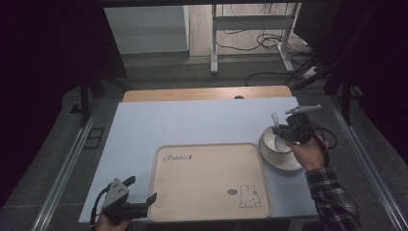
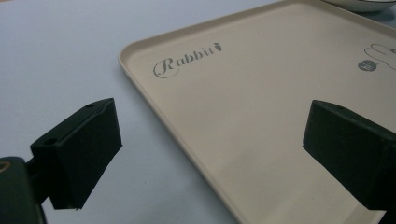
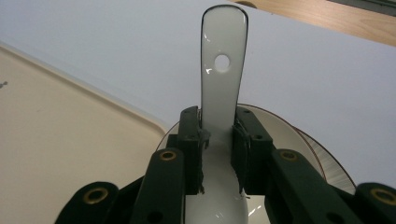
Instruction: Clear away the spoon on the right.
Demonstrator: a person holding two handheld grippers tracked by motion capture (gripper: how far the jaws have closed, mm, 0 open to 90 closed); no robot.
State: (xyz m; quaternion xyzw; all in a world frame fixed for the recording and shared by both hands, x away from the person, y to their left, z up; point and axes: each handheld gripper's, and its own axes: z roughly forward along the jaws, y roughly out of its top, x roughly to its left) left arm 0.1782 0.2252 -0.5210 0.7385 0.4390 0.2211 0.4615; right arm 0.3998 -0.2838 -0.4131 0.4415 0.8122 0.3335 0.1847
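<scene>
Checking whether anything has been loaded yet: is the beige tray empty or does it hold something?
Empty: the tray shows bare printed surface, and the bowl sits beside it.

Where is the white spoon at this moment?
In the high view, the white spoon is at the table's right side, clamped in the right gripper above the white bowl, just right of the beige tray.

Free: bare table [image 1: 192, 122] beyond the tray [image 1: 210, 148] and left of it | Low obstacle: tray rim at front centre | Obstacle: bowl [image 1: 278, 156] just beside tray's right edge, spoon [image 1: 276, 120] handle rising above it
</scene>
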